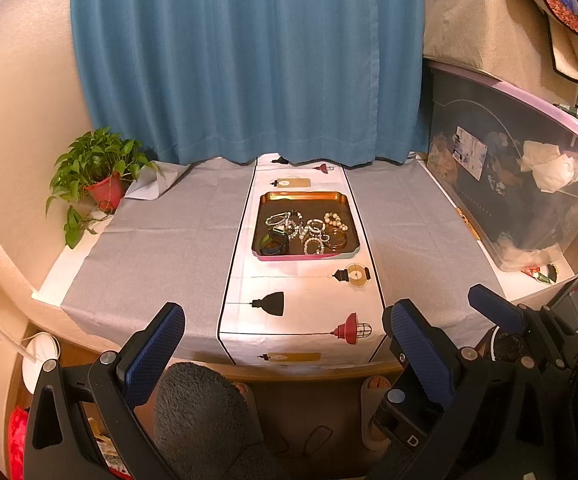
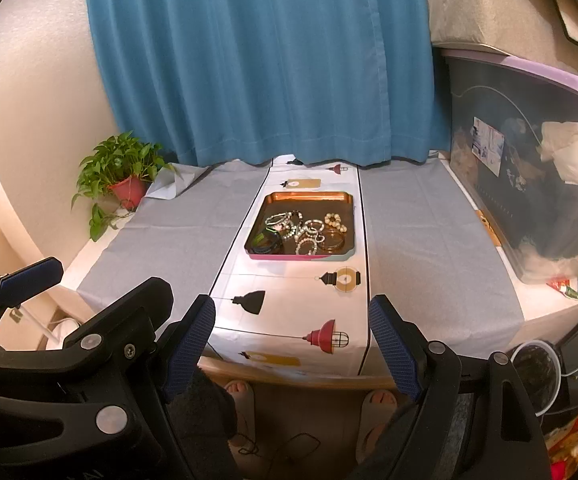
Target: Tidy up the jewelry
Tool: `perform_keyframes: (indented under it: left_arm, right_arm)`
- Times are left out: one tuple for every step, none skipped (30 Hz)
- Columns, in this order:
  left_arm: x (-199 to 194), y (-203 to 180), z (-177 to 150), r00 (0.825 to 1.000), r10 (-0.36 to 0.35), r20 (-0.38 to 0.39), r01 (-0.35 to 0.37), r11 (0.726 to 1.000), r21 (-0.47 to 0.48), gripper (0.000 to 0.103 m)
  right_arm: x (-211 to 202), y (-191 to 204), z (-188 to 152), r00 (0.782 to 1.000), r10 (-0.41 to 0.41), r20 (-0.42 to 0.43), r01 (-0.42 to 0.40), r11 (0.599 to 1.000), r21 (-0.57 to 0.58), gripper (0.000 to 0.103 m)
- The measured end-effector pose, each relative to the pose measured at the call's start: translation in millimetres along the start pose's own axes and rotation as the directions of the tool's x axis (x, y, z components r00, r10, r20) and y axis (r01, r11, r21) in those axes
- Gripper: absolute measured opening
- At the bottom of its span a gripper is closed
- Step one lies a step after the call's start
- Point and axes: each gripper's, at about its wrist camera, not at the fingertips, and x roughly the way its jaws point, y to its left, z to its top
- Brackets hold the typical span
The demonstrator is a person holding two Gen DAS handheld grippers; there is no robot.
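A shallow copper-rimmed tray [image 1: 303,197] [image 2: 309,197] sits on the white lamp-print runner [image 1: 301,296] in the middle of the table. A heap of jewelry [image 1: 309,232] [image 2: 305,234] lies in it: pearl and crystal bracelets, amber bangles [image 1: 336,239] and dark green bangles [image 1: 275,241]. My left gripper [image 1: 285,328] is open and empty, held back over the table's near edge. My right gripper [image 2: 293,324] is open and empty beside it, and one of its fingers [image 1: 497,308] shows in the left wrist view.
A potted plant [image 1: 101,184] stands at the table's far left corner. A large clear storage bin [image 1: 529,184] with a fabric box on top fills the right side. A blue curtain [image 1: 249,60] hangs behind. Grey cloth [image 1: 161,248] covers the table on both sides of the runner.
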Motion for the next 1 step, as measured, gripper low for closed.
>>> perform_keyframes:
  left_arm:
    - [1.5,0.6,-0.7,1.000,0.002,-0.003,-0.002,1.000,-0.001,0.103]
  right_arm:
    - [0.5,0.4,-0.2,1.000,0.001,-0.004,-0.001,1.000,-0.001,0.080]
